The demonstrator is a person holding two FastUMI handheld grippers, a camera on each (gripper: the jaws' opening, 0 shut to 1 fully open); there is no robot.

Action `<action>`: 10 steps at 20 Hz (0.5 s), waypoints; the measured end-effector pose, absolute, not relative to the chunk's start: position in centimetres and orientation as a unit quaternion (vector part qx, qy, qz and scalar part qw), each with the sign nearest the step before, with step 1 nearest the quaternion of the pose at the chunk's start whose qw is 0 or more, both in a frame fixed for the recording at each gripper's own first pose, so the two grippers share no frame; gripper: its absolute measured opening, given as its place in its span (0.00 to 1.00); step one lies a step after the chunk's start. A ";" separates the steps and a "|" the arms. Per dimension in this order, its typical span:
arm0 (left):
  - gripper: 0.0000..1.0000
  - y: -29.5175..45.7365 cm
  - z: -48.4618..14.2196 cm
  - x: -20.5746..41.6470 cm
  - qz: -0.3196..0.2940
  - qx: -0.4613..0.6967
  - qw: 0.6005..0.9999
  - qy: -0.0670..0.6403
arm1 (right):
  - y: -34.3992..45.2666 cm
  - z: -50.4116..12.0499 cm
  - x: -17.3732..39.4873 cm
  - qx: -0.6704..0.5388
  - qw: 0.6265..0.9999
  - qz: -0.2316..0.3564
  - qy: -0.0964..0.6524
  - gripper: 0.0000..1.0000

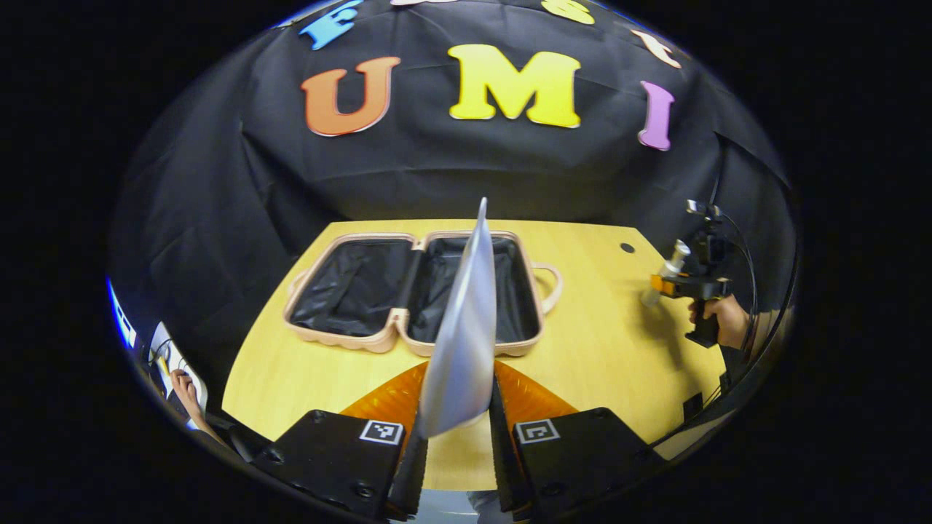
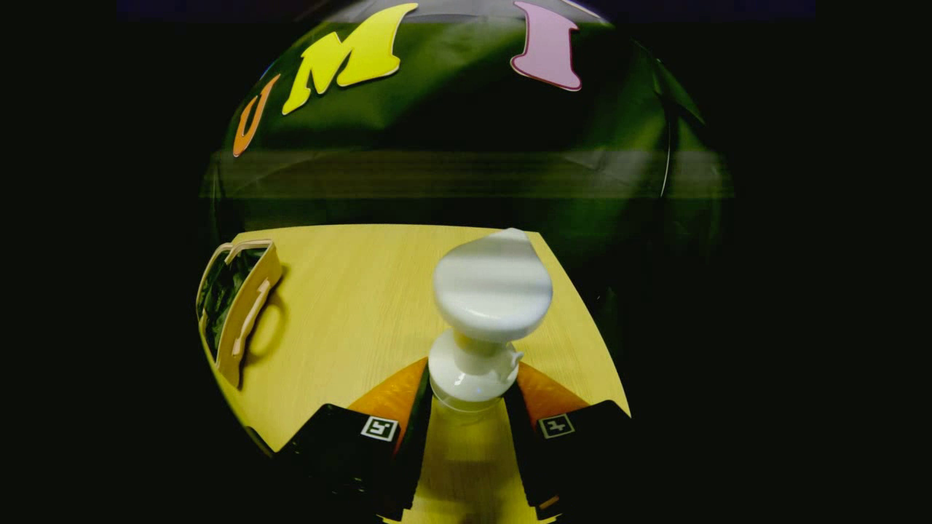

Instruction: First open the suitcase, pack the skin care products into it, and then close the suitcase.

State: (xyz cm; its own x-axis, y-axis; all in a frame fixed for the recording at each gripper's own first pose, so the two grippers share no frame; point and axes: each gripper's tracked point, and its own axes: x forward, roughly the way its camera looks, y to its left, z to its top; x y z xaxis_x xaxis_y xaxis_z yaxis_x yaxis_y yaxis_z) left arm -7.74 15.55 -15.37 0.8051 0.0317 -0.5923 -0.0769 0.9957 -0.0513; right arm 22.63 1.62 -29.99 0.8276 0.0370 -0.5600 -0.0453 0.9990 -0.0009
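— Why do we hold both up?
— The suitcase (image 1: 419, 291) lies open, so our left gripper (image 1: 457, 429) pinches the silver tube (image 1: 466, 327) and our right gripper (image 2: 472, 415) squeezes the pump bottle (image 2: 488, 313), ready to drop in

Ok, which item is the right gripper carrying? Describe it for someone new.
On the yellow wooden table, right of the open suitcase, the right gripper clamps a pump bottle. Its broad white teardrop pump head sets it apart from the flat silvery pouch.
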 end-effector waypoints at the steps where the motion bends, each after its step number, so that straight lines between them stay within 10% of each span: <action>1: 0.42 16.5 -15.0 -7.3 0.032 -0.040 0.951 0.304 | 1.5 -29.8 22.4 -0.011 0.955 0.016 0.295 0.52; 10: 0.42 20.5 -18.7 5.5 -0.017 -0.020 0.953 0.302 | 0.6 -22.4 14.2 -0.002 0.965 -0.005 0.263 0.49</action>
State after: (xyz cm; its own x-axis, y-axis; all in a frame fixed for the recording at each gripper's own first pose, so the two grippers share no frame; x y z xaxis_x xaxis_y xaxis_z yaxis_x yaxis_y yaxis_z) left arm 5.46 20.54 -18.73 0.8175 -0.0438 -0.5743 0.0192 0.9986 -0.0488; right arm 14.22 0.56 -22.37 0.8618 -0.0106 -0.5071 0.0082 0.9999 -0.0069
